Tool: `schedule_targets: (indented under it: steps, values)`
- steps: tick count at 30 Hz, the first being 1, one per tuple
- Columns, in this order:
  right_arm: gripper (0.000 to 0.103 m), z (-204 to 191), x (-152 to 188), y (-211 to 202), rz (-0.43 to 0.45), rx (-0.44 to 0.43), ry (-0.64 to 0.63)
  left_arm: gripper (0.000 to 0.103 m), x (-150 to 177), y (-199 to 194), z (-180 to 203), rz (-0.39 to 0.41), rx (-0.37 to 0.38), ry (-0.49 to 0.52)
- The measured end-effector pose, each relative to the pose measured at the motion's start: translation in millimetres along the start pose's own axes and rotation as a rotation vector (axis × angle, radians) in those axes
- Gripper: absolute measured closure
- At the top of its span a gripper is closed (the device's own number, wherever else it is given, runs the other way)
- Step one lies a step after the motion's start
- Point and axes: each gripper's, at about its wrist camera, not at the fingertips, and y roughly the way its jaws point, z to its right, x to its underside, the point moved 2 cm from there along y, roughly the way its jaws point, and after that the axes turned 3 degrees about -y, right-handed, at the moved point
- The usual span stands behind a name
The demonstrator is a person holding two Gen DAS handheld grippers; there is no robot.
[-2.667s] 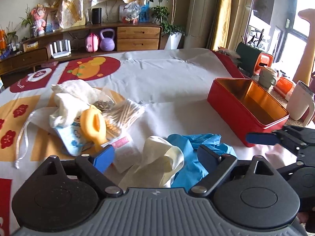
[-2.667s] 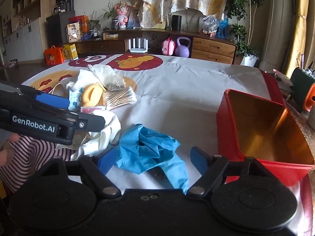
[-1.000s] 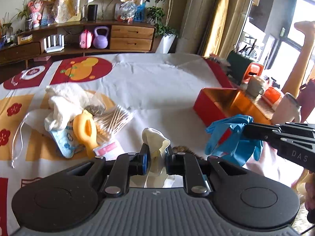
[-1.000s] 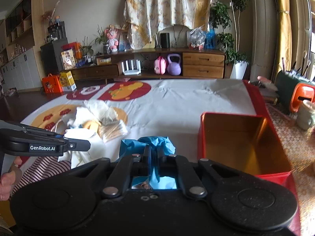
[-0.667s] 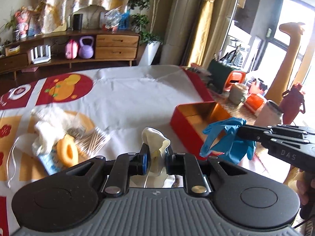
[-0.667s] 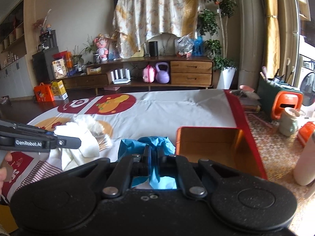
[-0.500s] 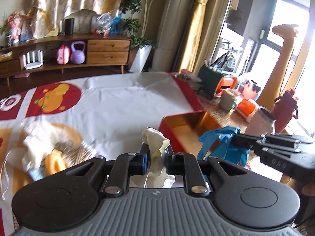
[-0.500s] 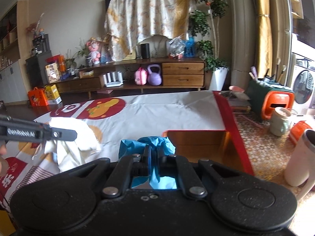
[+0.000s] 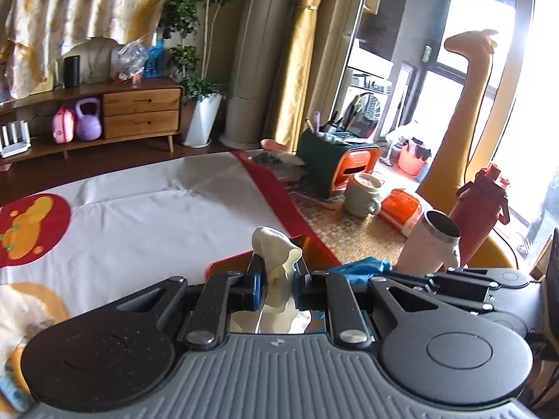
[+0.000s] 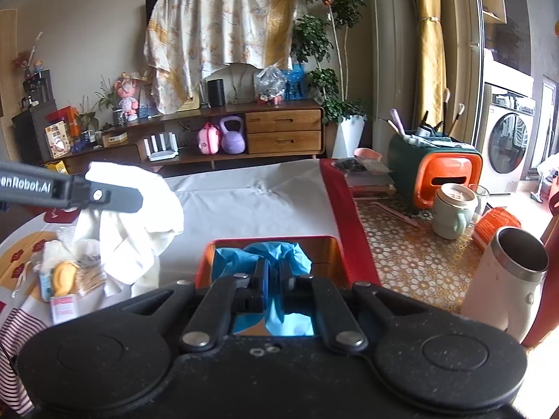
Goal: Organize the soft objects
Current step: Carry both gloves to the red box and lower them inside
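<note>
My left gripper (image 9: 276, 279) is shut on a cream glove (image 9: 274, 248) and holds it in the air above the near end of the red tin box (image 9: 223, 265). In the right wrist view the cream glove (image 10: 136, 223) hangs from that gripper at the left. My right gripper (image 10: 273, 272) is shut on a blue glove (image 10: 262, 256) and holds it over the open red tin box (image 10: 335, 248). The blue glove (image 9: 360, 267) also shows in the left wrist view, pinched in the right gripper beside mine.
A pile of soft items, a yellow sponge (image 10: 64, 276), cotton swabs and cloths lie on the tablecloth at the left. Right of the box stand a white steel tumbler (image 10: 506, 276), a green mug (image 10: 454, 213), a red bottle (image 9: 478, 206) and an orange-green organizer (image 10: 436, 171).
Both grippers closed on their gloves, lifted them off the table and carried them right, over the red box. The item pile has slid to the left edge of view.
</note>
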Motion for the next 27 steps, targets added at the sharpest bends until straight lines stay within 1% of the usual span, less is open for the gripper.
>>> schedule_targets:
  steps: [4,12,17,20,22,27]
  values:
    - [0.098,17.6,1.7,13.4,-0.005,0.016,0.005,0.087,-7.6,28.9,13.1,-0.006,0.021,-0.003]
    - [0.098,36.0,14.2,52.4,-0.052,0.022,-0.011,0.087,-8.0,91.0,26.4,-0.051,0.013,0.014]
    - [0.097,33.1,21.5,76.9,-0.074,-0.012,-0.035,0.087,0.9,126.0,23.2,-0.097,-0.008,0.017]
    - [0.097,30.4,27.1,92.7,-0.102,-0.025,-0.058,0.087,6.4,145.4,19.4,-0.129,-0.013,0.017]
    - [0.097,27.6,30.7,98.8,-0.117,-0.035,-0.070,0.087,9.9,155.9,18.9,-0.144,-0.028,0.031]
    - [0.096,22.3,38.8,108.5,-0.156,-0.044,-0.094,0.087,20.6,179.7,15.4,-0.197,-0.032,0.050]
